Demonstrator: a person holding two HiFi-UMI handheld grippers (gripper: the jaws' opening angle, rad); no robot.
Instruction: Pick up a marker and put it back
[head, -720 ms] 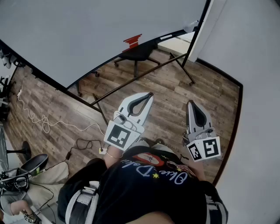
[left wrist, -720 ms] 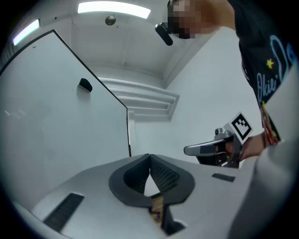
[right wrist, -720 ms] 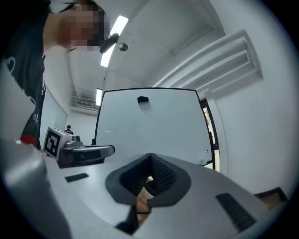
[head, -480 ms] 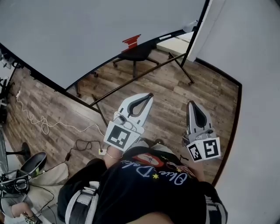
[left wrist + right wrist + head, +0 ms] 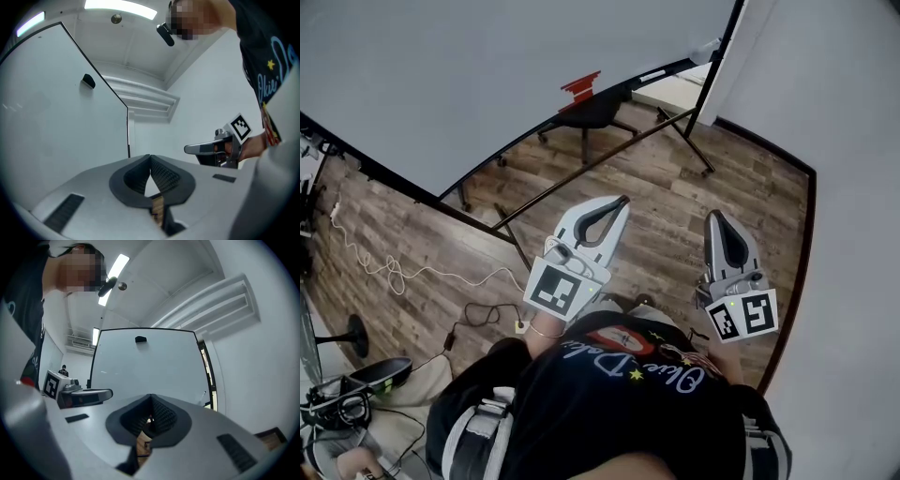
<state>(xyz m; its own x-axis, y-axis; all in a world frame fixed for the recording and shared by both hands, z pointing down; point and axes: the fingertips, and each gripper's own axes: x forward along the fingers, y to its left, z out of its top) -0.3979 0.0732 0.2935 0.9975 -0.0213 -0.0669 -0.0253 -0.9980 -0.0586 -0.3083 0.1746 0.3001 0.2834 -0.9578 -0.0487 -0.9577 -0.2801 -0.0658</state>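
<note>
Marker point(image 5: 654, 76), maybe one, white stick on whiteboard point(image 5: 469, 66) ledge; left gripper point(image 5: 622, 202), right gripper point(image 5: 713, 217): both fingers pressed together.

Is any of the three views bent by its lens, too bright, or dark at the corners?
Head view: sharp, evenly lit, but the whiteboard edge curves. Left gripper view: strong fisheye, black corners, ceiling lamp burnt white. Right gripper view: same fisheye and corners, ceiling light glaring.

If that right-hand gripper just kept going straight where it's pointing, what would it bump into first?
Probably the whiteboard: the right gripper, shut and empty, points at its face. How far off is unclear.
</note>
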